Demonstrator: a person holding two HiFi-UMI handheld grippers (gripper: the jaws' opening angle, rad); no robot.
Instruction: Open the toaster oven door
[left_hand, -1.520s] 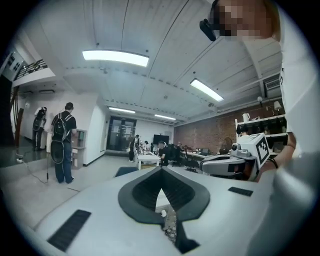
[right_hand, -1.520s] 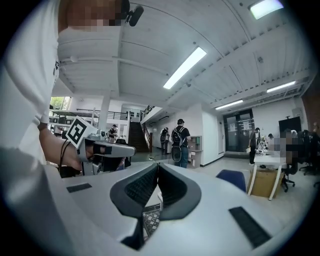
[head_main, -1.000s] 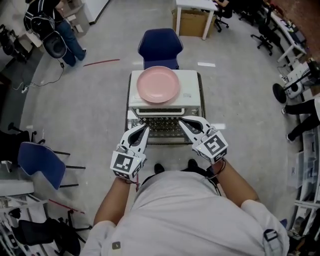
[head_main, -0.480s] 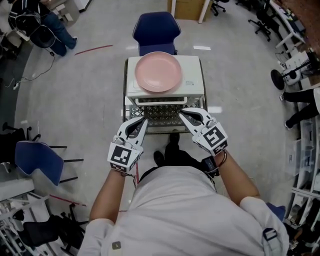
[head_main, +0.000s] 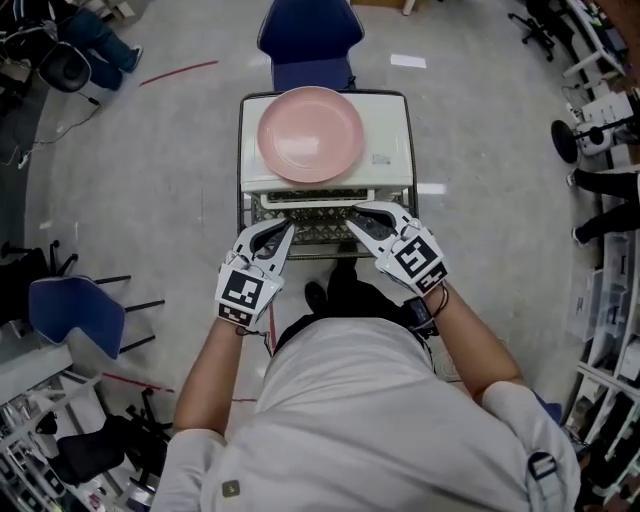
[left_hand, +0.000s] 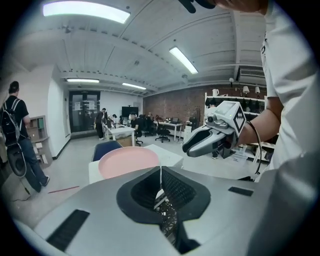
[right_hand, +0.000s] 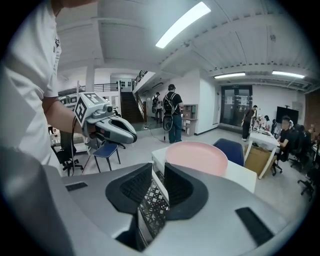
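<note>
Head view: at the toaster oven (head_main: 388, 135) front, left gripper (head_main: 287, 230) pinched shut — right gripper (head_main: 353, 214) jaws have just been opening, the oven's front edge between them.

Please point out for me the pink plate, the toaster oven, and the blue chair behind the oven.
pink plate (head_main: 310, 133): head view, centre of the plate.
toaster oven (head_main: 390, 125): head view, bare white top, right of the plate.
blue chair (head_main: 305, 35): head view, its seat.

Left gripper (head_main: 287, 231) holds jaws together; right gripper (head_main: 357, 217) jaws just opened, pressing nothing.
</note>
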